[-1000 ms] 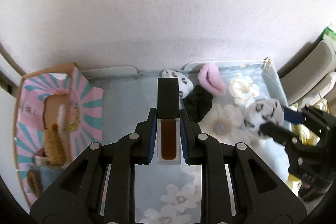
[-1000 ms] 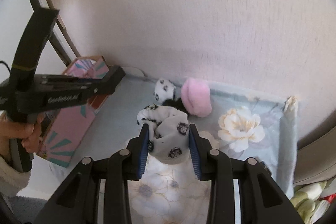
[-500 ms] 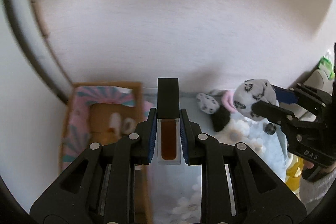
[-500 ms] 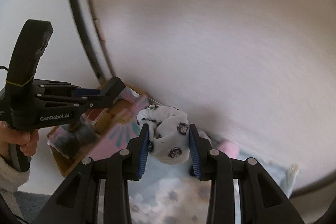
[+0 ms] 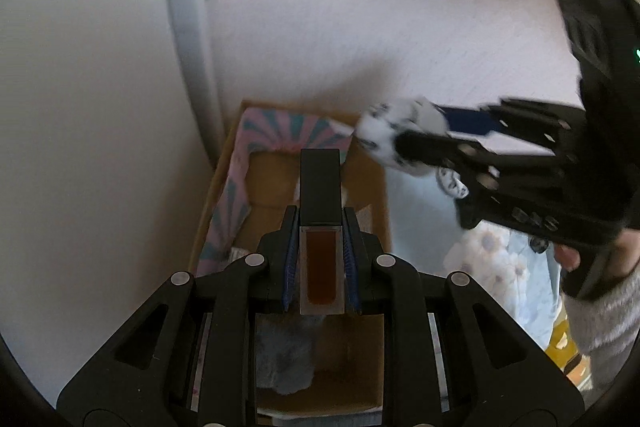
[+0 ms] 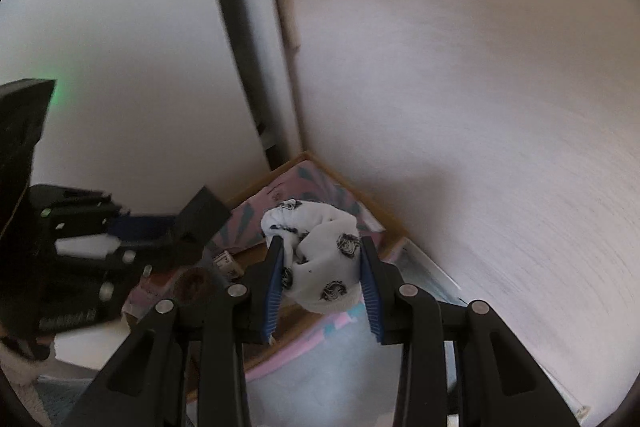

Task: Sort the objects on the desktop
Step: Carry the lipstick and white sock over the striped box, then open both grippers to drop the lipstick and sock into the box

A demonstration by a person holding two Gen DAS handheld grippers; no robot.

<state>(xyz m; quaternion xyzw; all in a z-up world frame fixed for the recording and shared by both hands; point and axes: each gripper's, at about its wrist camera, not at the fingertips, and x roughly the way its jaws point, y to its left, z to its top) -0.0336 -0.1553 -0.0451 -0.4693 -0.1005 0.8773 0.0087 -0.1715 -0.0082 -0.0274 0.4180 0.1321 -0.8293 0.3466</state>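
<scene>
My left gripper [image 5: 320, 227] is shut on a small clear bottle [image 5: 320, 267] of brown liquid with a black cap, and hangs over the open cardboard box [image 5: 224, 211] with its pink and teal striped lining. In the right wrist view, my right gripper [image 6: 321, 245] is shut on a balled white sock [image 6: 328, 259] with black prints, above the box's far corner [image 6: 384, 223]. The left wrist view shows that sock [image 5: 384, 139] at the box's right rim. The left gripper [image 6: 176, 231] shows at the left of the right wrist view.
A grey fluffy item [image 5: 284, 359] lies in the box and a brown fluffy one [image 6: 192, 283] shows there too. Another spotted sock [image 5: 452, 183] lies on the floral cloth [image 5: 500, 267] right of the box. Walls meet close behind the box. A hand [image 5: 568, 255] holds the right gripper.
Both grippers have swung left from above the floral cloth to above the box, each still holding its item. The pink and black items on the cloth have left the views.
</scene>
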